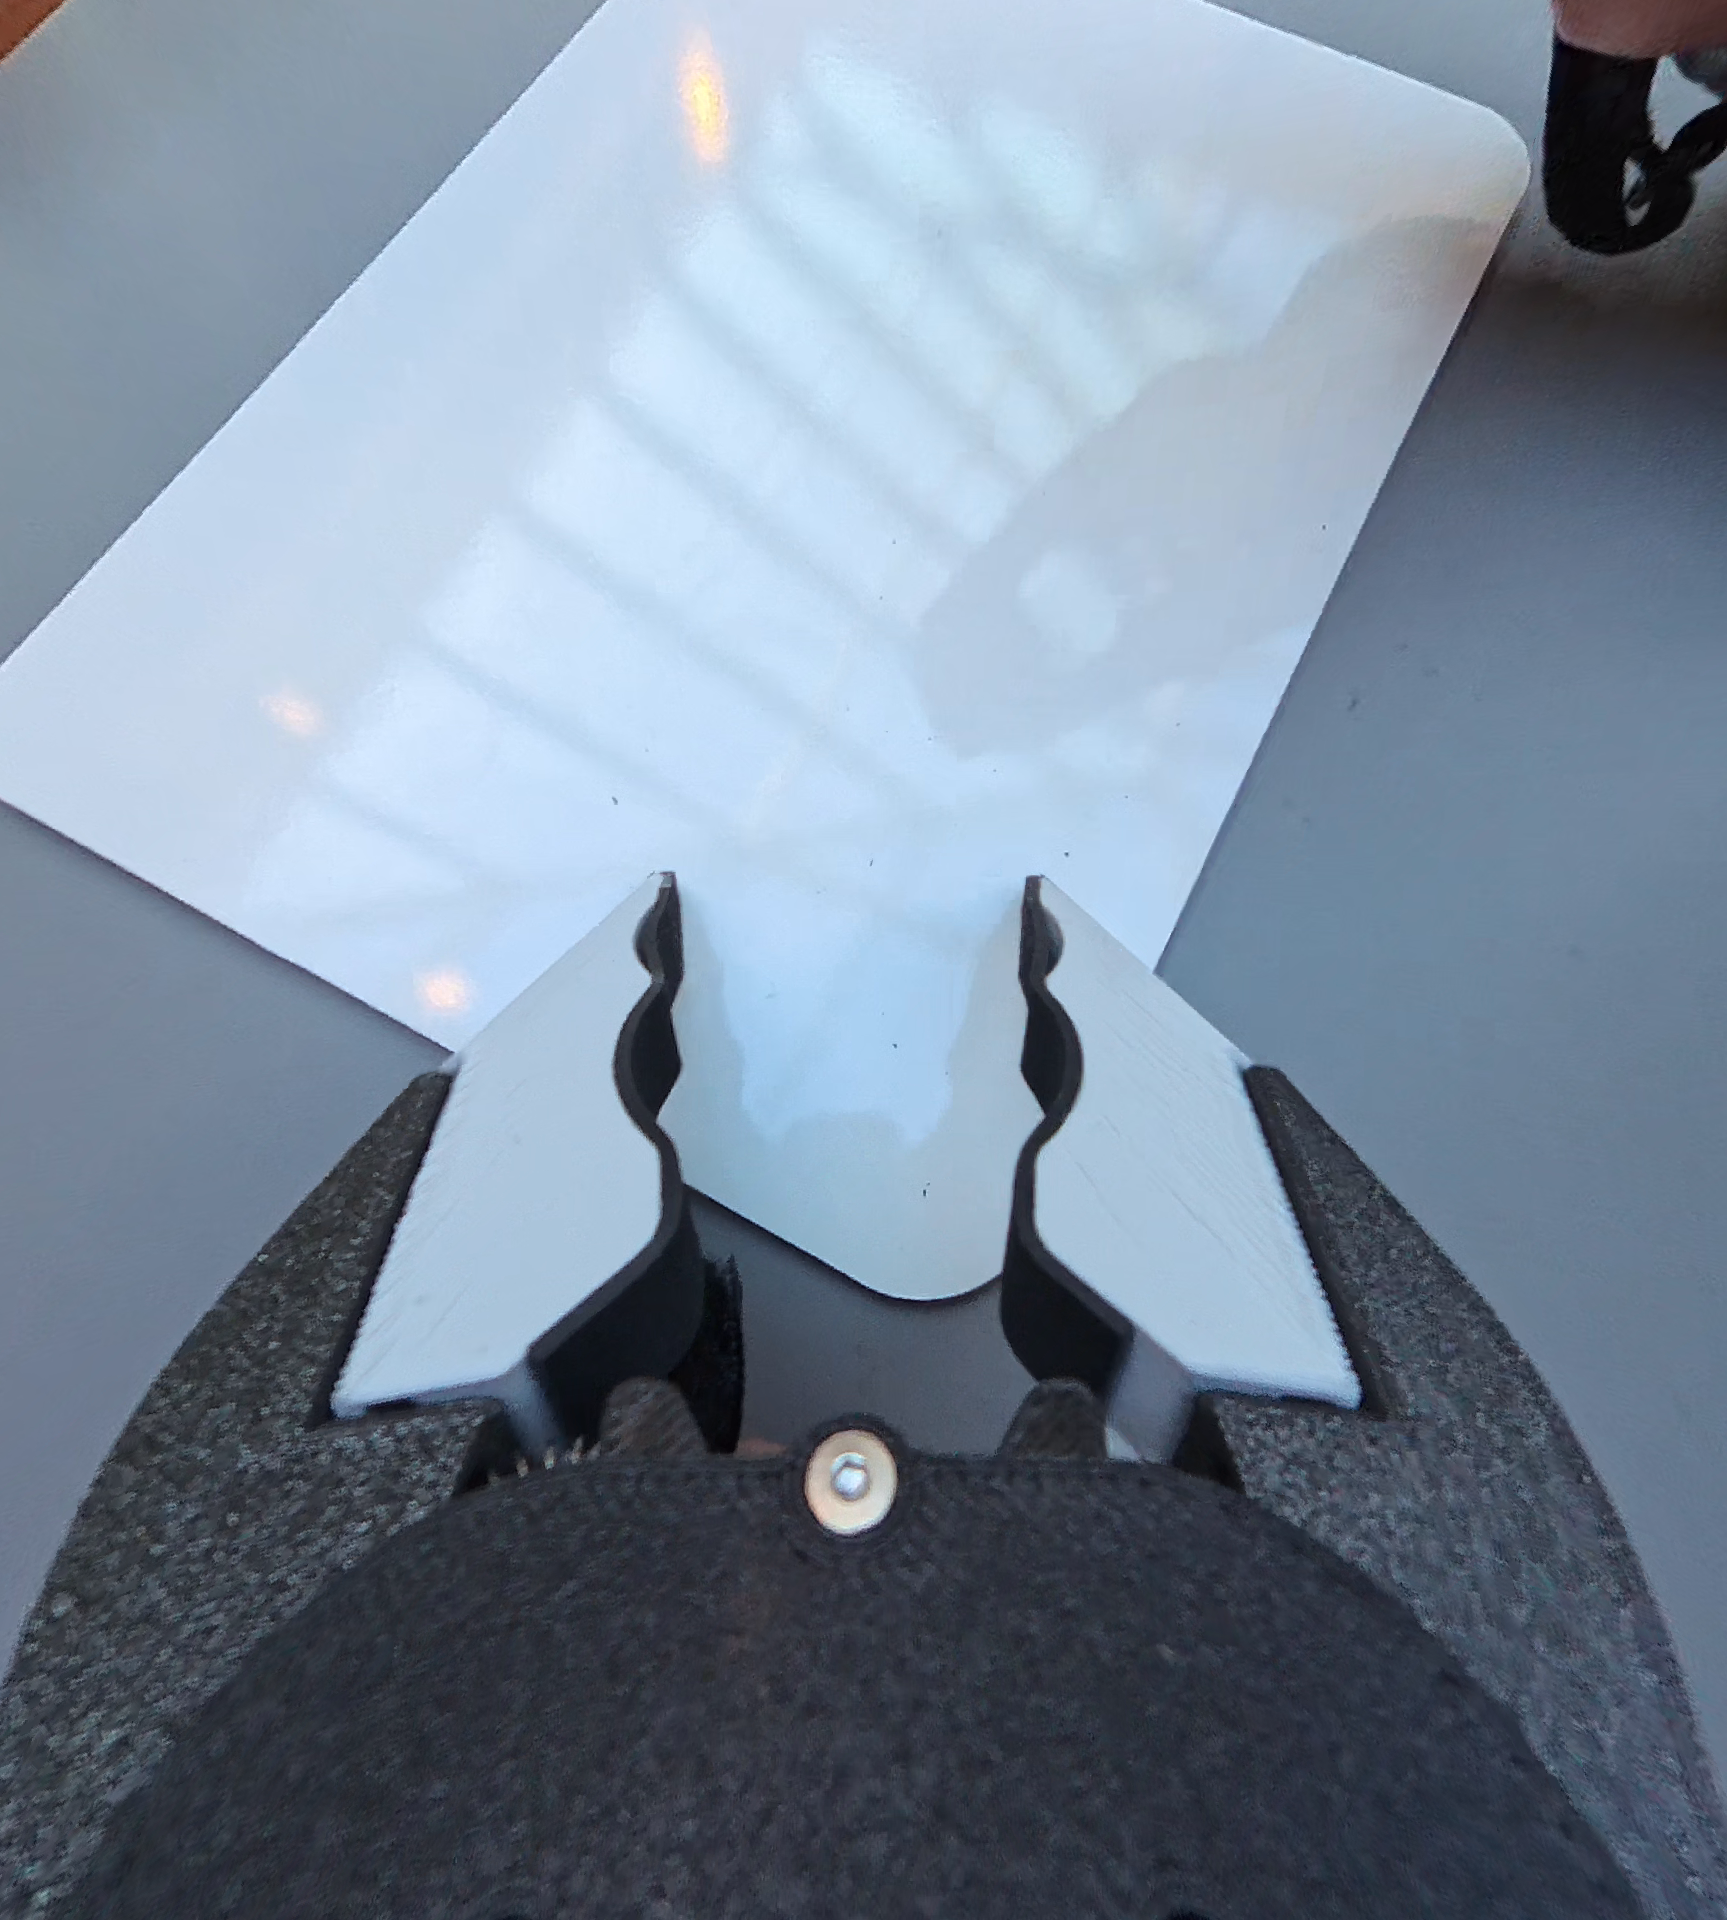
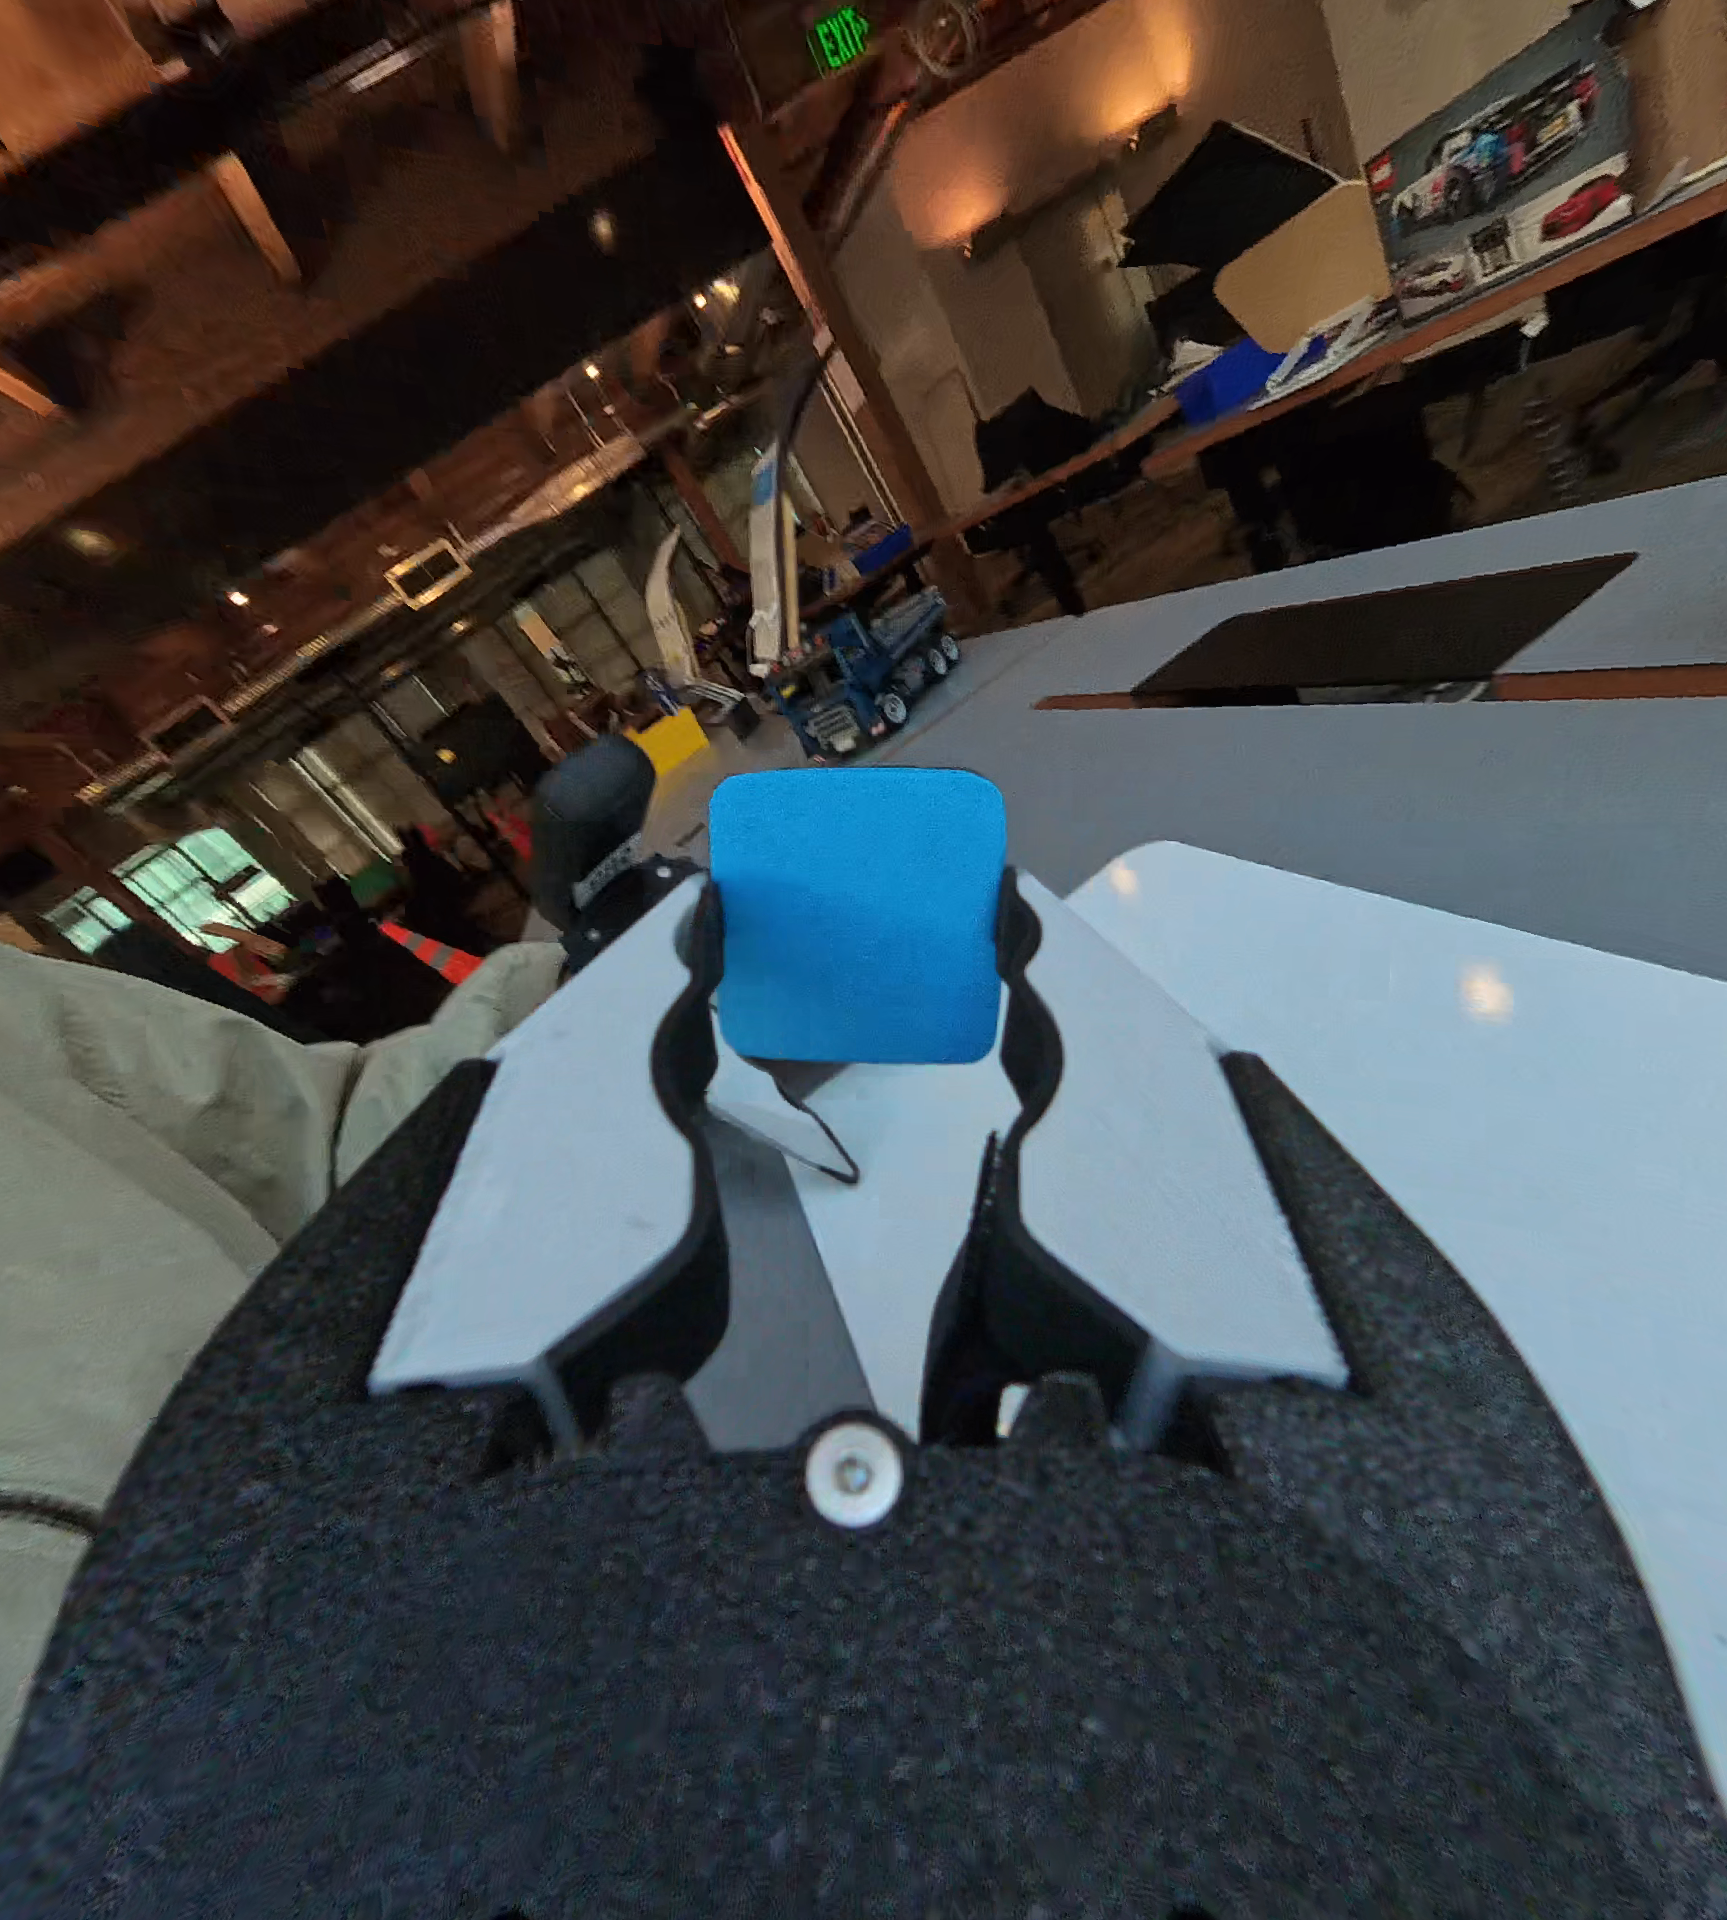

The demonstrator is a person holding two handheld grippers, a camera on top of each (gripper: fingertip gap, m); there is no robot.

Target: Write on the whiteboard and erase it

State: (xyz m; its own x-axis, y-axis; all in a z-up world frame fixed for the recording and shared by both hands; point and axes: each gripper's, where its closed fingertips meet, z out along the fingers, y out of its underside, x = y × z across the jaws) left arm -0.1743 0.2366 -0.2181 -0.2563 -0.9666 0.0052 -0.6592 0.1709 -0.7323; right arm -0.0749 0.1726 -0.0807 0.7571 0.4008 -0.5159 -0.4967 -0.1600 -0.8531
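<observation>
Left wrist view looks down on a glossy white board (image 1: 786, 582), a flat rectangle with rounded corners lying on a grey tabletop (image 1: 1513, 935). The board is the landmark for everything below. The left gripper (image 1: 848, 894) hovers over the board's nearest corner with its jaws standing wide apart and nothing between them. The board sits turned like a diamond to this camera, one corner pointing back toward the gripper, its long axis running from that near corner up and to the right, toward the far edge of the tabletop. Its surface looks bare, showing only soft reflections of ceiling lights and a few tiny dark specks. Beyond the board's far right corner, part of a black gripper piece (image 1: 1607, 145) shows at the picture's edge.

Right wrist view looks low across the same white board (image 2: 1461, 1143) toward a large, dim workshop. The right gripper (image 2: 854, 894) has its jaws closed onto a flat blue pad (image 2: 854, 914), roughly square with rounded corners, gripped by its two side edges. The pad stands upright, its broad face toward the camera, top edge above the jaw tips, and it is raised above the board's near edge rather than touching it. A thin black loop (image 2: 817, 1132) hangs beneath the pad. Left of the board, a pale green sleeve (image 2: 90, 1195) fills the side of the picture.
</observation>
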